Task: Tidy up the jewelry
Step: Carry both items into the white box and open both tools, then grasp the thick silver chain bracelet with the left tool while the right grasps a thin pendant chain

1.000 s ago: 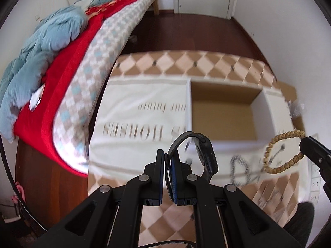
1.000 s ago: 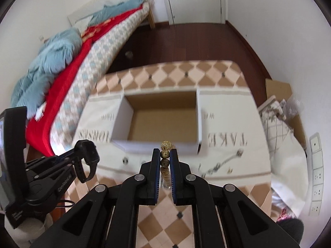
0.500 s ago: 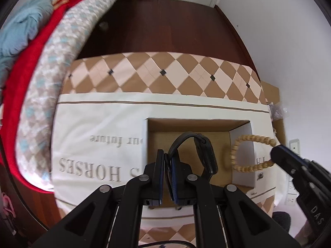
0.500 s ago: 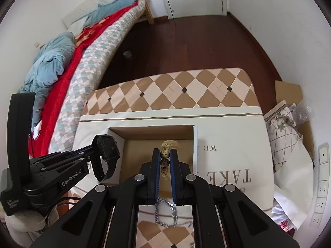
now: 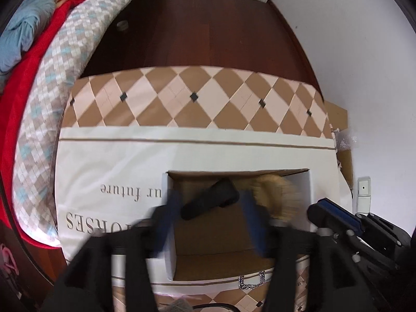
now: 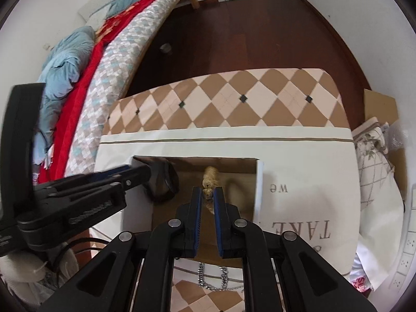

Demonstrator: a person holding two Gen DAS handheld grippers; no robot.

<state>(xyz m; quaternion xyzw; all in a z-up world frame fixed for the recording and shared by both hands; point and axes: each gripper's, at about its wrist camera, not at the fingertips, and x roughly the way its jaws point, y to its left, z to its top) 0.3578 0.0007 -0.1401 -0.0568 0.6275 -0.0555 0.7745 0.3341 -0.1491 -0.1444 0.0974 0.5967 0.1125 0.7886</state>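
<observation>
An open cardboard box (image 5: 310, 189) (image 6: 260, 182) sits on the cloth-covered table. My left gripper (image 5: 210, 215) is over the box, blurred, with its fingers spread wide; a black watch (image 5: 210, 202) (image 6: 162, 182) is falling free between them into the box. My right gripper (image 6: 207, 201) is also over the box, its fingers parted a little; the wooden bead bracelet (image 6: 210, 179) (image 5: 275, 195) is blurred just ahead of its tips, dropping into the box. A silver chain (image 6: 210, 278) (image 5: 253, 282) lies on the table in front of the box.
A bed with a red and checked blanket (image 6: 109, 59) stands to the left. Dark wooden floor (image 5: 208, 31) lies beyond the table. Bags and cardboard (image 6: 374, 156) are piled at the right by the wall.
Both grippers have opened over the box. The watch and the bead bracelet have been let go and are dropping in. Both grippers moved forward and lower.
</observation>
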